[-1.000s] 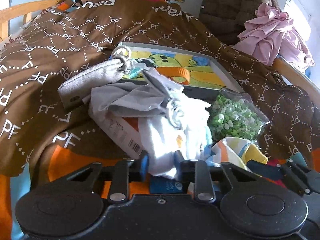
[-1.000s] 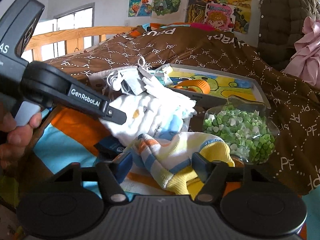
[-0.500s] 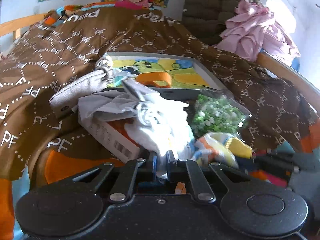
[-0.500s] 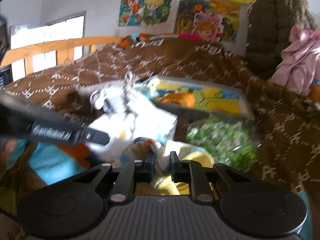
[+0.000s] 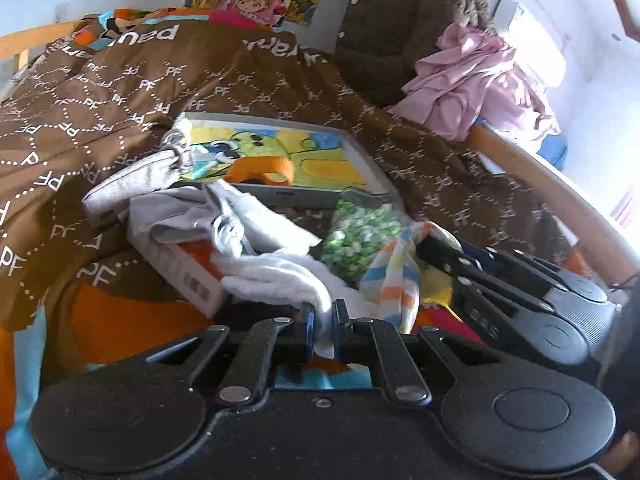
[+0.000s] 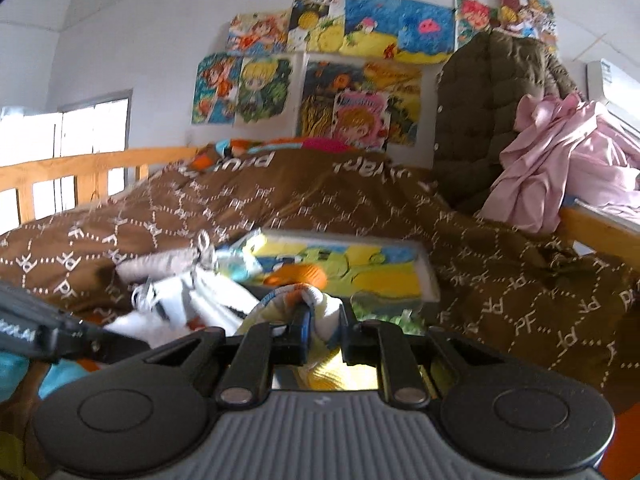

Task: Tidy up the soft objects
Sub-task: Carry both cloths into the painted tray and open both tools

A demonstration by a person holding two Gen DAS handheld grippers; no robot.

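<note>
My left gripper [image 5: 323, 330] is shut on a white cloth [image 5: 280, 276] that lies in a pile on the bed. My right gripper [image 6: 323, 330] is shut on a striped yellow, orange and blue sock [image 6: 296, 300] and holds it lifted. The sock also shows in the left wrist view [image 5: 394, 276], hanging from the right gripper [image 5: 436, 252]. A grey cloth [image 5: 176, 216] and a grey pouch [image 5: 132, 184] lie in the pile behind the white cloth. The left gripper's arm [image 6: 48, 328] shows at the left of the right wrist view.
A framed cartoon picture [image 5: 280, 160] with an orange ring [image 5: 262, 168] lies on the brown quilt [image 5: 120, 92]. A bag of green beads [image 5: 356, 236] and a white box [image 5: 184, 272] sit by the pile. Pink clothes [image 5: 476, 84] hang over the bed rail [image 5: 560, 192].
Both grippers have closed, the left on the white cloth and the right on the striped sock. The right gripper has lifted the sock up and back from the pile.
</note>
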